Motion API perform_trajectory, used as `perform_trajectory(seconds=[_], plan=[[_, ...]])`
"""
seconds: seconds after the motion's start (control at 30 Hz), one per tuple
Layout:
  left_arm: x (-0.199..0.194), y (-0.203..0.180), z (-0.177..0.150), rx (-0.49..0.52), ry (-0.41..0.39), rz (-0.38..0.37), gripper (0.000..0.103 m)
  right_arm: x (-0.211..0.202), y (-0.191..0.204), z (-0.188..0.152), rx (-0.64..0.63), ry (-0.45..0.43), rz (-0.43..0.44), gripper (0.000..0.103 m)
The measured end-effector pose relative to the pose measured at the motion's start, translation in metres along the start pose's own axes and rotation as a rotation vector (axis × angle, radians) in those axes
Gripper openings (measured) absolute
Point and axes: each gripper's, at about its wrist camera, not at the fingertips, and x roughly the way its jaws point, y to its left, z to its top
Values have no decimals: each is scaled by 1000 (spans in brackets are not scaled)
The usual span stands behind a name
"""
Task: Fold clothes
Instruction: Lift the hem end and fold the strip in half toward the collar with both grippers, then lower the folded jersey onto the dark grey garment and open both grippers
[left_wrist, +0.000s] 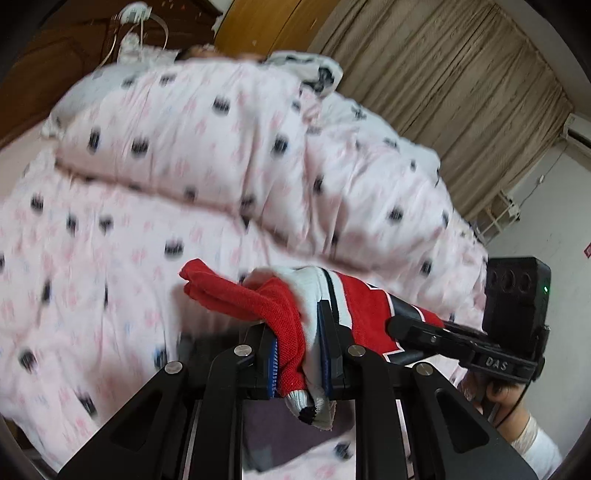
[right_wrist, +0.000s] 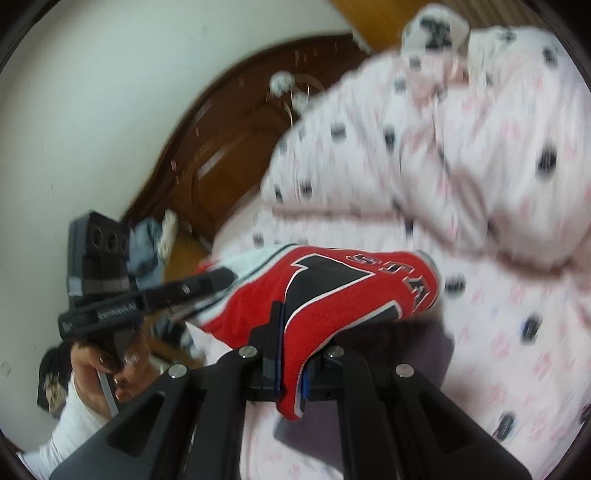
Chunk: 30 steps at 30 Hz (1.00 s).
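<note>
A red, white and black sports garment (left_wrist: 354, 306) hangs stretched between my two grippers above the bed. My left gripper (left_wrist: 300, 332) is shut on its red and white waistband end. In the right wrist view the garment (right_wrist: 332, 291) shows red cloth with a black patch and lettering, and my right gripper (right_wrist: 291, 343) is shut on its red edge. Each view shows the other gripper, the right one (left_wrist: 417, 328) and the left one (right_wrist: 207, 282), clamped on the cloth. A hand (right_wrist: 107, 365) holds the left gripper.
A pink patterned duvet (left_wrist: 221, 147) lies bunched over the bed. A dark wooden headboard (right_wrist: 229, 147) stands against a white wall. Beige curtains (left_wrist: 461, 92) hang beyond the bed. Loose clothes (right_wrist: 151, 247) lie beside the bed.
</note>
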Motion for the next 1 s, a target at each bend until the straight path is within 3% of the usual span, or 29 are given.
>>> perform_trajectory(seconds=[0.27,0.6,0.63,0.77,0.93,1.0], plan=[[10,11,-93,-49,-6,-32,15,13,-12,-87,-3,88,-3,8],[41,30,-140,-156,56,-34,20,34,-55,-132,151,167,-53,10],[41,33,-141,-166,56,-28,24,35,-58,-134,161,168,-53,15],[38,42,-145,-205,55,-7,52,31,-64,-139,173,165,-52,17],[29,48,-155,-196,46,56,56,21,-57,-142,130,176,-91,23],[23,47,-159,-180,33,99,56,16,-52,-145,101,177,-139,33]])
